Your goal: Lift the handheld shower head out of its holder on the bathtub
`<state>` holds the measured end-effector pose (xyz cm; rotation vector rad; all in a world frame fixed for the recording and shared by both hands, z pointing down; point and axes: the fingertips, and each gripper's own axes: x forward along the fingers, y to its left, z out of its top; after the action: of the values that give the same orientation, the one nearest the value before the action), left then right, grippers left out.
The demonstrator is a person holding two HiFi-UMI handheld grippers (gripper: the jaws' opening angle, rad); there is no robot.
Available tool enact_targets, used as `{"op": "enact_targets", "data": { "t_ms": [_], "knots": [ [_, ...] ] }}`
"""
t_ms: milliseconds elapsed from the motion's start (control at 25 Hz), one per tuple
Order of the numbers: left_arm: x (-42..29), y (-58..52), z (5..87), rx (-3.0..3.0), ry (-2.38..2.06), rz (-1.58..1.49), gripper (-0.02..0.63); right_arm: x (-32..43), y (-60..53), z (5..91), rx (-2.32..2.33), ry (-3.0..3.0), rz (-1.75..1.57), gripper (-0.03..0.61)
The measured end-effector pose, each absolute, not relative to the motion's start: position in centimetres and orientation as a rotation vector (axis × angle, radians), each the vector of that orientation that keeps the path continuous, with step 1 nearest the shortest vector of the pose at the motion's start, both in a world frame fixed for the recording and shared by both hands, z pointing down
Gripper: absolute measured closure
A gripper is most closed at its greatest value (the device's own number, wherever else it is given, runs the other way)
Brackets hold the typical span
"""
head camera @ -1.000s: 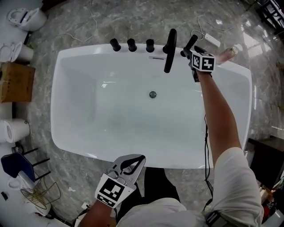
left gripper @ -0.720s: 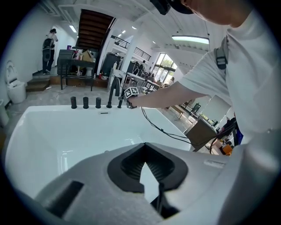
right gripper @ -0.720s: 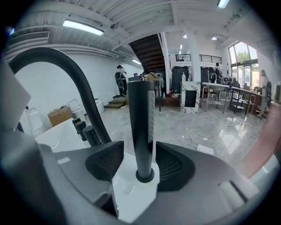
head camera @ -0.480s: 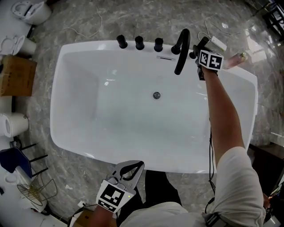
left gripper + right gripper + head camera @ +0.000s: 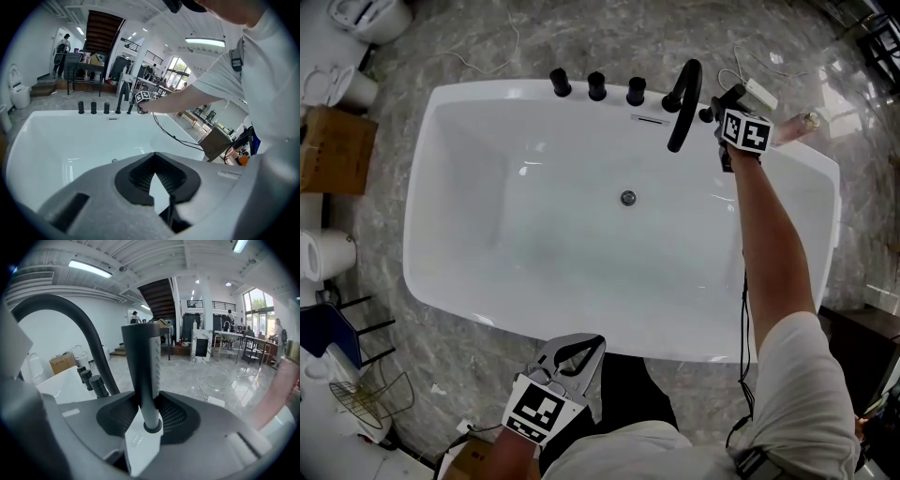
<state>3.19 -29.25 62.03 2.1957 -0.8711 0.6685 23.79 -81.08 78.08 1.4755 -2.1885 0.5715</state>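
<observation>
The black handheld shower head stands upright in its holder on the far rim of the white bathtub, just right of the curved black spout. My right gripper reaches over the tub to it. In the right gripper view the shower head's handle runs between the jaws of my right gripper, which are closing, with the pads against both sides of it. My left gripper hangs at the tub's near rim, in front of the person's body, jaw tips together and nothing in them.
Three black knobs stand left of the spout and a drain lies mid-tub. A cardboard box and toilets sit left on the marble floor. A white power strip and cable lie behind the tub; a wire basket is near left.
The head view has shifted a little, so the tub sits slightly differently in it. My right gripper has stayed at the shower head. My left gripper has sunk slightly toward the picture's bottom edge.
</observation>
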Motion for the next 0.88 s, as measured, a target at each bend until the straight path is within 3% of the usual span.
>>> {"op": "enact_targets", "data": {
  "t_ms": [880],
  "knots": [
    [4.0,-26.7,55.8,2.301,-0.866,0.636,0.607,24.7,-76.3,67.0,1.552,-2.270,0.447,0.431]
  ]
}}
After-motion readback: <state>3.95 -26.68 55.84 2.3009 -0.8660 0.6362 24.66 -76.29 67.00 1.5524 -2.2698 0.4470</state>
